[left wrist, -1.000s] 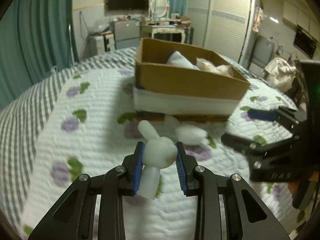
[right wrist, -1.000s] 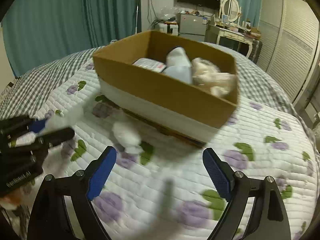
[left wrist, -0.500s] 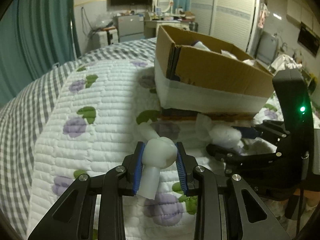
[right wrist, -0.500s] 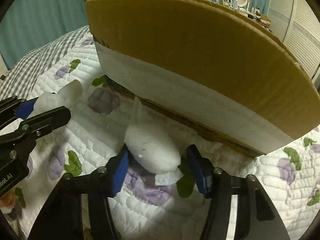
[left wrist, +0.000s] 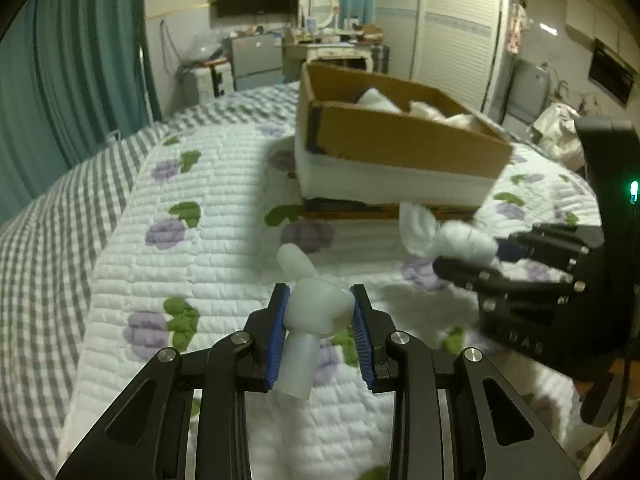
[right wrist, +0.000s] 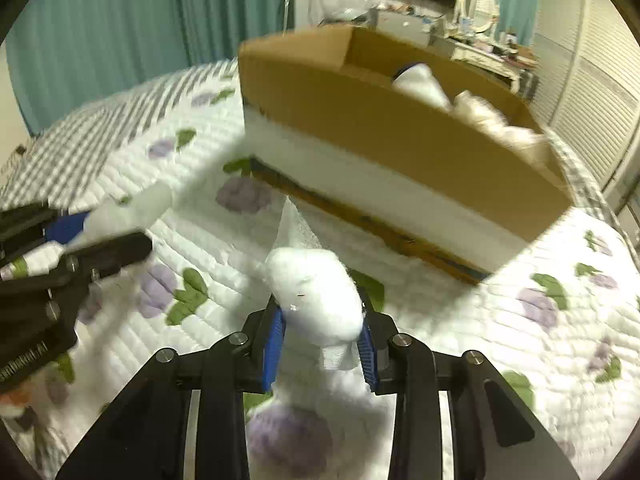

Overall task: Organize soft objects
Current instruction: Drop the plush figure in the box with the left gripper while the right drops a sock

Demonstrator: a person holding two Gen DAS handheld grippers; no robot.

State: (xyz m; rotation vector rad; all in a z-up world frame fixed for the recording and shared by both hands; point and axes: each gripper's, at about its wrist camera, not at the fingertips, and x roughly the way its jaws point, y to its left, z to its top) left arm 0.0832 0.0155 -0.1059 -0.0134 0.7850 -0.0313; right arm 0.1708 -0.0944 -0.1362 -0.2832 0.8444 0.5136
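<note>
My left gripper (left wrist: pixel 320 312) is shut on a pale rubbery rabbit-shaped toy (left wrist: pixel 316 312) and holds it above the quilt. My right gripper (right wrist: pixel 320 320) is shut on a white fluffy wrapped bundle (right wrist: pixel 316 292) and has it lifted off the bed; it also shows in the left wrist view (left wrist: pixel 460 240) at the right. A cardboard box (left wrist: pixel 400 136) with a white band round its base stands ahead on the bed, with several white soft items (right wrist: pixel 420 80) inside. The left gripper with its toy shows at the left of the right wrist view (right wrist: pixel 100 232).
The bed has a white quilt with purple flowers (left wrist: pixel 200 220) over a grey checked cover (left wrist: pixel 52 220). Teal curtains (left wrist: pixel 80 60) hang at the left. A dresser, mirror and TV stand at the far wall, wardrobes at the right.
My right gripper came down on the white bundle beside the box, closed on it and lifted it back. My left gripper kept its hold on the rabbit toy and drifted left.
</note>
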